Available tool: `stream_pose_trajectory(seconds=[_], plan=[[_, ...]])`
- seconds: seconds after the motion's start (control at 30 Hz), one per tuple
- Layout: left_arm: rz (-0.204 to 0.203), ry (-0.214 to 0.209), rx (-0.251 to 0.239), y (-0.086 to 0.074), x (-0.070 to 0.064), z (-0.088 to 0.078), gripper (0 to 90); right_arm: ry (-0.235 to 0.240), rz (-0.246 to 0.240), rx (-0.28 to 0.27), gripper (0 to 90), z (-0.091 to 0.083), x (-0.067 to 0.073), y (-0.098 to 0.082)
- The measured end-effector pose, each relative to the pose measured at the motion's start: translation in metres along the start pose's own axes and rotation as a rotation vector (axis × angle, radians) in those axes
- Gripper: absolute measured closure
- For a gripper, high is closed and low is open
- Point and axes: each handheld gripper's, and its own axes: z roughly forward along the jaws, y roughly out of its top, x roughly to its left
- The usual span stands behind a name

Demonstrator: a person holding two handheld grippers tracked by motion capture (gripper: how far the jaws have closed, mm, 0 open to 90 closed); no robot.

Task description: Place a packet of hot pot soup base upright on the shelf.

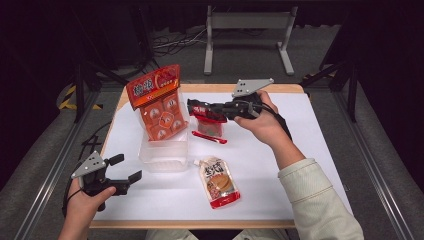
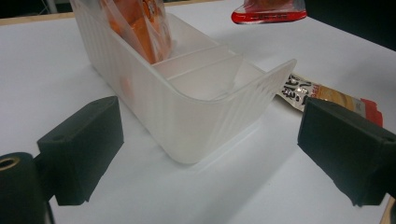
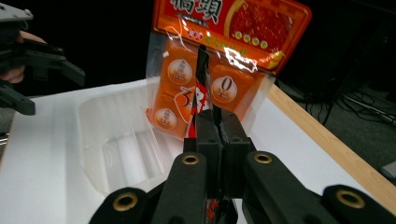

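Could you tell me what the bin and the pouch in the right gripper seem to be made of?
Bin: probably translucent frosted plastic; the dividers show through its ribbed wall. Pouch: likely thin glossy plastic film, red and black, hanging limp from the shut right gripper.

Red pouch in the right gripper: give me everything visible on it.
The red pouch is a flat, glossy packet, dark red along the top with a clearer lower half and a red bottom seam. The right gripper is shut on its top edge, so it hangs lifted off the white table, beside the translucent bin. In the right gripper view it sits edge-on, pinched between the pads.
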Motion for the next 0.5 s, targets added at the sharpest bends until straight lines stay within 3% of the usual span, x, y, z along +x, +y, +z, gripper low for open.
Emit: stream_pose_trajectory(seconds=[0.33,0.5], plan=[[-0.001,-0.001,-0.019,0.001,0.001,-0.003,6.5,0.066,-0.057,-0.038,89.2,0.001,0.011,0.019],[-0.001,0.008,-0.028,0.001,0.001,-0.003,6.3,0.15,-0.116,-0.104,89.1,0.002,0.014,0.022]])
